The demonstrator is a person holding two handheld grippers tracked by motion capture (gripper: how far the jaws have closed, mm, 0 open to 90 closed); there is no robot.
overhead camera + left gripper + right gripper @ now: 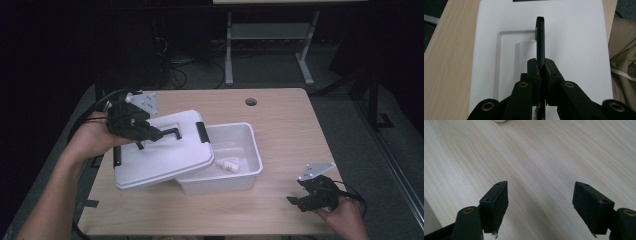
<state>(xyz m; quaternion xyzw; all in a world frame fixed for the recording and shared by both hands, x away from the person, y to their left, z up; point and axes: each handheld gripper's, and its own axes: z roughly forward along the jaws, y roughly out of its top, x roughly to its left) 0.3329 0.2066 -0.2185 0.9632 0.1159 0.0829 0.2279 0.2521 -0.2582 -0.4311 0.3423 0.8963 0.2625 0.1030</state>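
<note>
A white plastic bin (252,150) stands in the middle of the wooden table (280,115). Its white lid (165,155) lies tilted over the bin's left half, its left edge down near the table. My left gripper (150,134) is shut on the lid's black handle (170,132); in the left gripper view the handle (540,37) runs upright between the pads, with the lid (574,50) behind it. A small white object (228,164) lies inside the bin. My right gripper (299,202) stands open near the table's front right edge, nothing between its fingertips (496,202).
Black latches (201,131) sit on the lid's ends. A round cable hole (251,102) is at the back of the table. Bare wood (536,157) lies under the right gripper. A desk frame (270,45) stands on the floor beyond the table.
</note>
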